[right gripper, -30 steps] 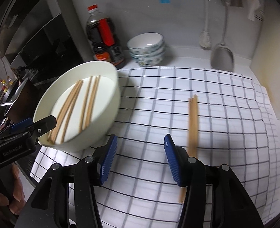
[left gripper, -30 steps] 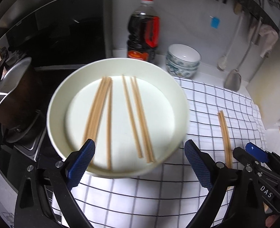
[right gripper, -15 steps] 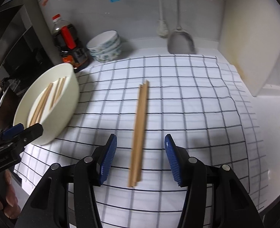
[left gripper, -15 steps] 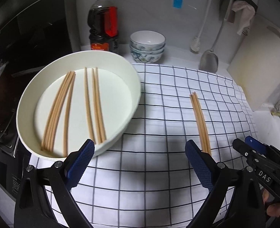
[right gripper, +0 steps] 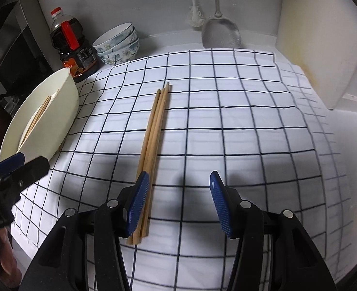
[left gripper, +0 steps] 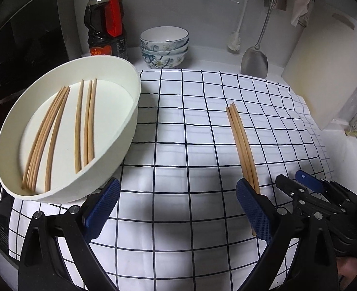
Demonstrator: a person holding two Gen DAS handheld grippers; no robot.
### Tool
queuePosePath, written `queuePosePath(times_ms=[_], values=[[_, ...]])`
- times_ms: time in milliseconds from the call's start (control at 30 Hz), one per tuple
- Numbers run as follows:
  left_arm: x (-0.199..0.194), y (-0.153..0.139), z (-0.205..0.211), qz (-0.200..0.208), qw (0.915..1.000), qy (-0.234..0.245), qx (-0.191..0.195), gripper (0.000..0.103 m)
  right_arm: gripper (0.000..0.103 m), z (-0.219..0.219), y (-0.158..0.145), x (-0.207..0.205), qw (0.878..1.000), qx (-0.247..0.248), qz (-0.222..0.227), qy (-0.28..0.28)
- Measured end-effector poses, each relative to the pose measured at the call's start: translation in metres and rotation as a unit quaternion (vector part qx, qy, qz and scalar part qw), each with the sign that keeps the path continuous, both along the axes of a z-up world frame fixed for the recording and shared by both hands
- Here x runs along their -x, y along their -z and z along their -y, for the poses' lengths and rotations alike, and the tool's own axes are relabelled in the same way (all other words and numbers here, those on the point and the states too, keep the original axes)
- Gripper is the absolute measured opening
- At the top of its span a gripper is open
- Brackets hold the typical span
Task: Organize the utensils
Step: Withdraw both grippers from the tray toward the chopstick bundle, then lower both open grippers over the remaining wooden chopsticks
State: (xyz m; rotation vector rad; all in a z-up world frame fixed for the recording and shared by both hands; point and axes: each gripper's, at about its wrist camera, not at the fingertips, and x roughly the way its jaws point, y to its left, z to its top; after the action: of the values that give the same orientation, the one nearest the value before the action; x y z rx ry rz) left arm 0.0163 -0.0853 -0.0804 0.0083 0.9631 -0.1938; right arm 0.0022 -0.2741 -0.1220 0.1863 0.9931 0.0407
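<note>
The loose chopsticks (right gripper: 154, 131) lie bundled on the checked cloth (right gripper: 239, 126) covering the bench, well apart from the white basin (left gripper: 130, 131) that holds the rest. The right tongs (right gripper: 176, 194) hang spread and empty, their left pad over the bundle's near end. The left tongs (left gripper: 176, 206) are spread too, holding nothing. Best to centre the bundle between the pads, lower to the cloth, then squeeze evenly so no stick rolls out.
</note>
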Motion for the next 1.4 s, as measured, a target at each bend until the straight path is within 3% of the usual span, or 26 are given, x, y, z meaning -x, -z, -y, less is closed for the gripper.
queuePosePath(times_ms=[533, 1400], values=[[-0.007, 0.016, 0.004, -0.008, 0.9999, -0.009, -0.004, 0.094, 0.050, -0.011, 0.026, -0.028, 1.000, 0.006, -0.001, -0.015], [-0.038, 0.063, 0.067, -0.042, 0.9987, 0.020, -0.022, 0.095, 0.050, 0.046, 0.035, -0.018, 0.999, 0.038, 0.003, 0.012]])
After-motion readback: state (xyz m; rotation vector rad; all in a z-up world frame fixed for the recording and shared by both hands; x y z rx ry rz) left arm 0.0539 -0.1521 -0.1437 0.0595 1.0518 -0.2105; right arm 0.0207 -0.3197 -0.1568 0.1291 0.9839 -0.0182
